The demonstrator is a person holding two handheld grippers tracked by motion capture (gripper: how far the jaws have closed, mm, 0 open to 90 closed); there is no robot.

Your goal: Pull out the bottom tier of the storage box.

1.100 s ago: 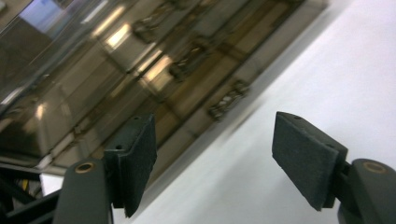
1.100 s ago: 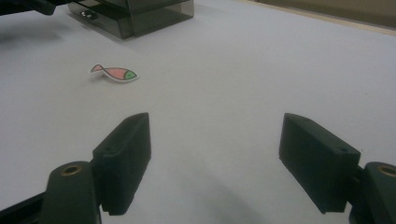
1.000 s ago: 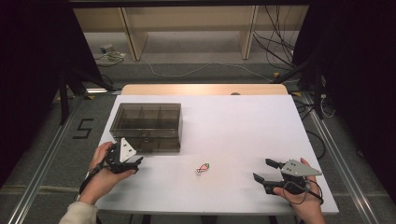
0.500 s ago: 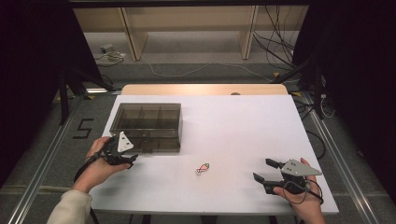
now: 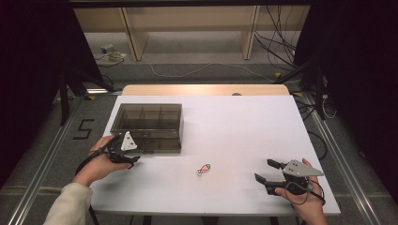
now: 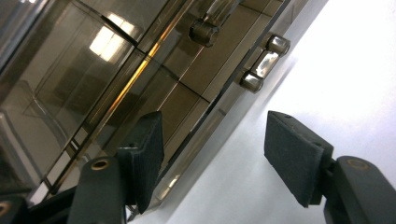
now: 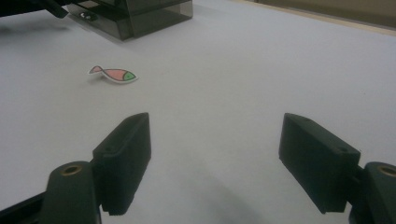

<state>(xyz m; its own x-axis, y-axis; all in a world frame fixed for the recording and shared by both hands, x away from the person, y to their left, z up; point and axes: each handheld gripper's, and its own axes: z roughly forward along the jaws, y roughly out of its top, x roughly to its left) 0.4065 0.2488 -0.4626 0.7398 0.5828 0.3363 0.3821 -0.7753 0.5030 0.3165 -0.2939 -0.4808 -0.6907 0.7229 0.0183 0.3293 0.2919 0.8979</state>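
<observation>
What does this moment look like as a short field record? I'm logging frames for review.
surface: white table
box: smoky clear compartment box, lid closed, far left
small item: fish-shaped piece, lying mid-table
left hand-held gripper: at the box's near edge, jaws just closing, pads not yet pressing
right hand-held gripper: open, nothing between jaws

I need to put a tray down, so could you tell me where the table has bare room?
The white table is bare between the smoky box and its right edge. The fish sticker and right gripper border the front; the left gripper crowds the box's front.
</observation>
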